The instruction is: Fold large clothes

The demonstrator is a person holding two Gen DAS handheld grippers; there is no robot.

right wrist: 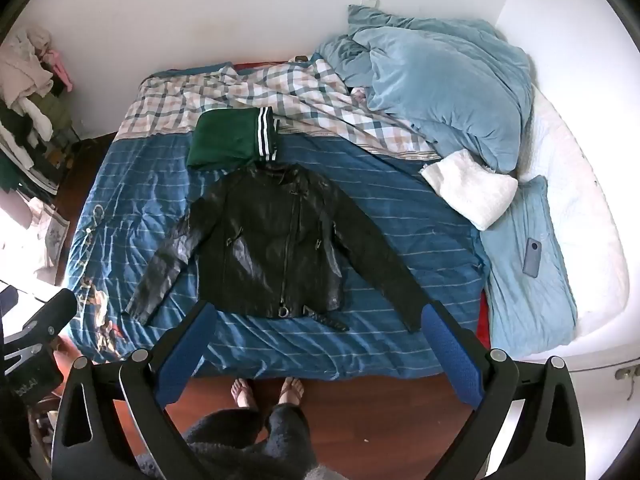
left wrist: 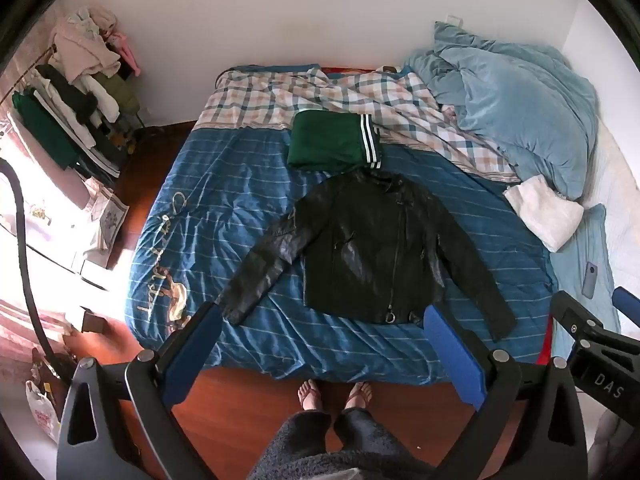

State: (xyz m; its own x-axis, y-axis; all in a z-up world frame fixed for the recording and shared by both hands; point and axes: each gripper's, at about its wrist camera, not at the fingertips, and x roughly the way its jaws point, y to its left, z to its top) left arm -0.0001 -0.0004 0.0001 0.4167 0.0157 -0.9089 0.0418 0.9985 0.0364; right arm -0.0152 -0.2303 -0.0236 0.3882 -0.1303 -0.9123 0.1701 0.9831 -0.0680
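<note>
Wooden floor runs below the bed. Left gripper and right gripper both hang wide, holding nothing. Black jacket lies flat mid-bed, sleeves spread at 8 and 4 o'clock. Green garment touches its collar at 12; blue duvet at 2.

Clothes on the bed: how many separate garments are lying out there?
2. A black leather jacket lies spread flat mid-bed, sleeves out. A folded green garment with white stripes sits just beyond its collar. The rumpled bedding may hide more.
</note>
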